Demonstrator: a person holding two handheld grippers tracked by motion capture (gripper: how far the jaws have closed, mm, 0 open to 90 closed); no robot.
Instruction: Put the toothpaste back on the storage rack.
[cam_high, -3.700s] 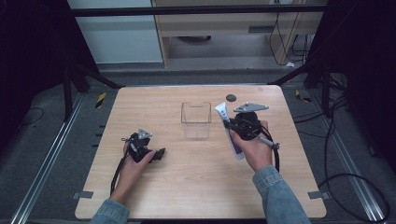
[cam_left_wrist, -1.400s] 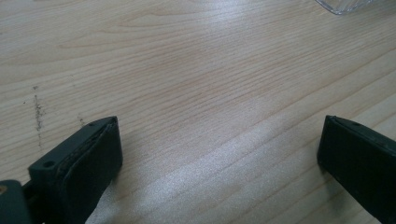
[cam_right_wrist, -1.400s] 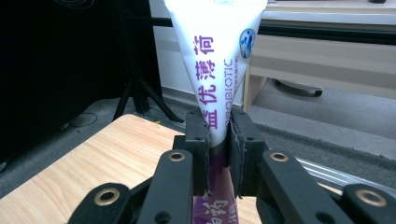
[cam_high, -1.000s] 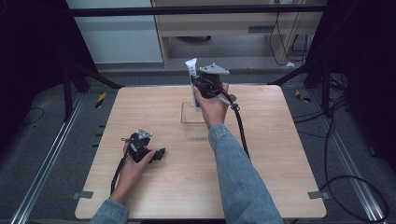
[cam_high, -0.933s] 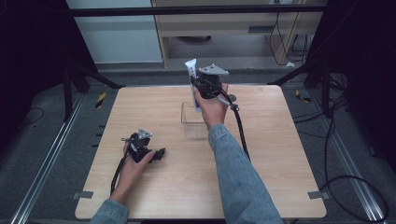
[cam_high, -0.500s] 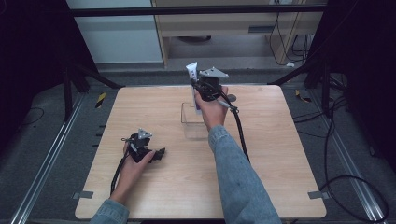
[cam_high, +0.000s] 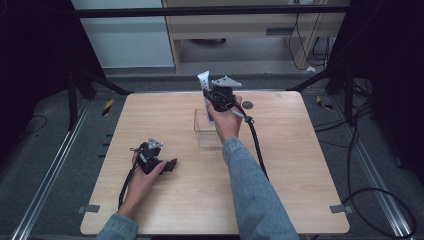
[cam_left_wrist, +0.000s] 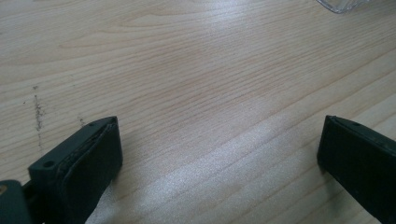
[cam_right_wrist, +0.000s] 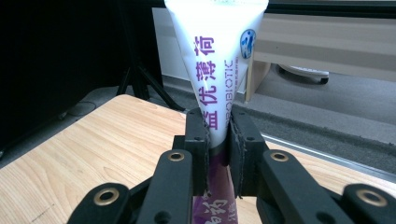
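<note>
When reading the high view from the left, start at the left gripper (cam_high: 170, 164): held low at the near-left part of the wooden table (cam_high: 300, 175), well apart from the work. Confirm in the left gripper view (cam_left_wrist: 219, 154): jaws spread wide, bare wood between them, nothing gripped. Note the corner of the clear plastic container (cam_left_wrist: 341, 4) at the top right edge of that view.

Moving to the centre, locate the clear plastic container (cam_high: 202, 135), open-topped, apparently empty, standing on the far half of the table.

Directly over its far side, find the right gripper (cam_high: 210, 95), raised off the table. Confirm in the right gripper view (cam_right_wrist: 218, 140): jaws pressed in on a toothpaste tube (cam_right_wrist: 217, 56), pinching it about mid-length. Tube (cam_high: 203, 80) position: upright, flat crimped end up, purple lower part pointing down toward the container, clear of the table.

Farther right, note a small dark round disc (cam_high: 247, 105) lying near the container, untouched.

Progress, judged from the layout:
- Done: tube picked up, lifted and brought above the container.
- Left: lower into the container, release, withdraw.
- Estimated stage: past halfway.

Count:
- Grippers: two.
- Toothpaste tubes: one.
- Clear containers: one.
- Dark discs: one.
</note>
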